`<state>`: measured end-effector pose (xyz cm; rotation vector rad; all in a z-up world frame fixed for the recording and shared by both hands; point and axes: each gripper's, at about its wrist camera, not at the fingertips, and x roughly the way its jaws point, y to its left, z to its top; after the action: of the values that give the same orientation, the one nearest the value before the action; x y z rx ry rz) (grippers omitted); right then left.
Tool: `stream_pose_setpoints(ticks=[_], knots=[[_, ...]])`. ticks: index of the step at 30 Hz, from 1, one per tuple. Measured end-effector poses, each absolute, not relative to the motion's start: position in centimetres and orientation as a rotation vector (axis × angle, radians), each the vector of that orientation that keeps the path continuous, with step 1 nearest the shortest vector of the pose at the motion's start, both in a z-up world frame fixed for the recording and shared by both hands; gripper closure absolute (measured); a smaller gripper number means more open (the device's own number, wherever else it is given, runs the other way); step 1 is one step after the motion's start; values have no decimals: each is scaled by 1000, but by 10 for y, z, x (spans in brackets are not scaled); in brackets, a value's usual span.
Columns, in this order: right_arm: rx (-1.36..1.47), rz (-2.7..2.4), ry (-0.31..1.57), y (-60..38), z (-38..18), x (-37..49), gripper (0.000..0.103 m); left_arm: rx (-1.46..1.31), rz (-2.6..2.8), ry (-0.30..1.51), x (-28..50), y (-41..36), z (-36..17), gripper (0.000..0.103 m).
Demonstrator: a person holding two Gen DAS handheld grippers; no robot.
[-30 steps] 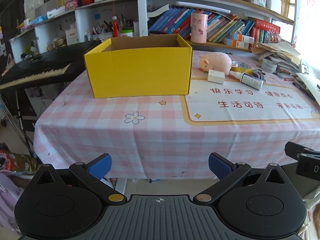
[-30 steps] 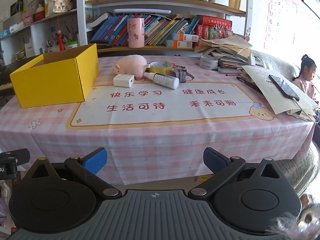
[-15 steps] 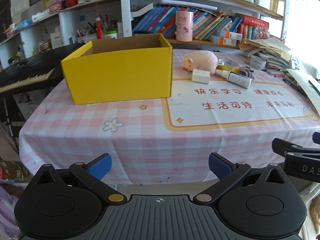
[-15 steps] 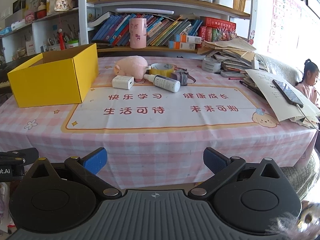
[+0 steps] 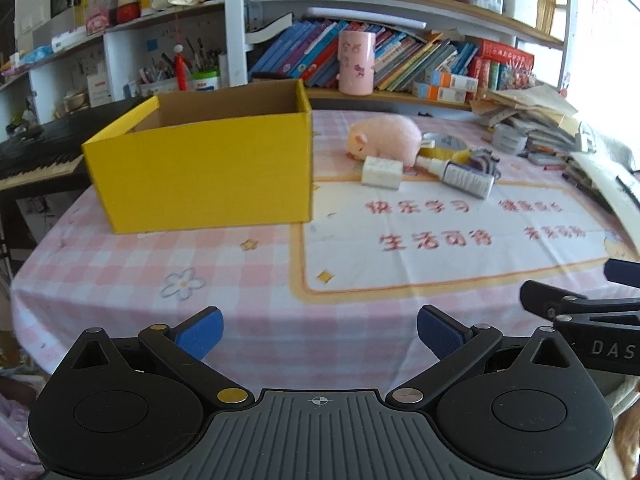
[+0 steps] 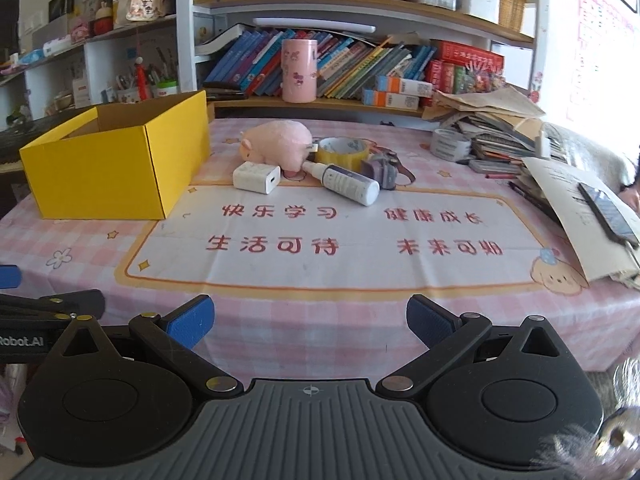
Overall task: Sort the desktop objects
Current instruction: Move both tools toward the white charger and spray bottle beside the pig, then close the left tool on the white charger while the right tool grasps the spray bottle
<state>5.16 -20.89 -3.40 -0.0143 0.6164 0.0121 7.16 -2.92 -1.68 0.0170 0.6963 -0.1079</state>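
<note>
An open yellow cardboard box (image 5: 204,168) (image 6: 116,164) stands at the table's left. Right of it lie a pink plush pig (image 5: 386,136) (image 6: 280,146), a white charger block (image 5: 381,171) (image 6: 256,177), a white spray bottle (image 5: 460,174) (image 6: 346,182), a yellow tape roll (image 6: 341,152) and a small purple camera toy (image 6: 382,170). My left gripper (image 5: 318,330) is open and empty at the table's near edge. My right gripper (image 6: 310,320) is open and empty beside it, further right.
The pink checked tablecloth (image 6: 320,240) has a white mat with red characters. Piled papers, a grey tape roll (image 6: 450,144) and a phone (image 6: 608,210) crowd the right side. Bookshelves (image 6: 360,60) stand behind; a keyboard piano (image 5: 36,156) is left.
Both grippers have moved forward toward the table and slightly up; the box and objects appear larger. The left view has swung right. Jaws stay open.
</note>
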Motion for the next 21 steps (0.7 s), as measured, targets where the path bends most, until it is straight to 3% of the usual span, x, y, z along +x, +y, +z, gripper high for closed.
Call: stream_pose_setpoints(ticks=[9, 21], knots=[[-25, 27, 643, -238, -30, 89, 0, 29, -148, 614, 96, -64, -15, 0], [-47, 15, 663, -275, -32, 128, 0, -3, -134, 690, 135, -98, -14, 0]])
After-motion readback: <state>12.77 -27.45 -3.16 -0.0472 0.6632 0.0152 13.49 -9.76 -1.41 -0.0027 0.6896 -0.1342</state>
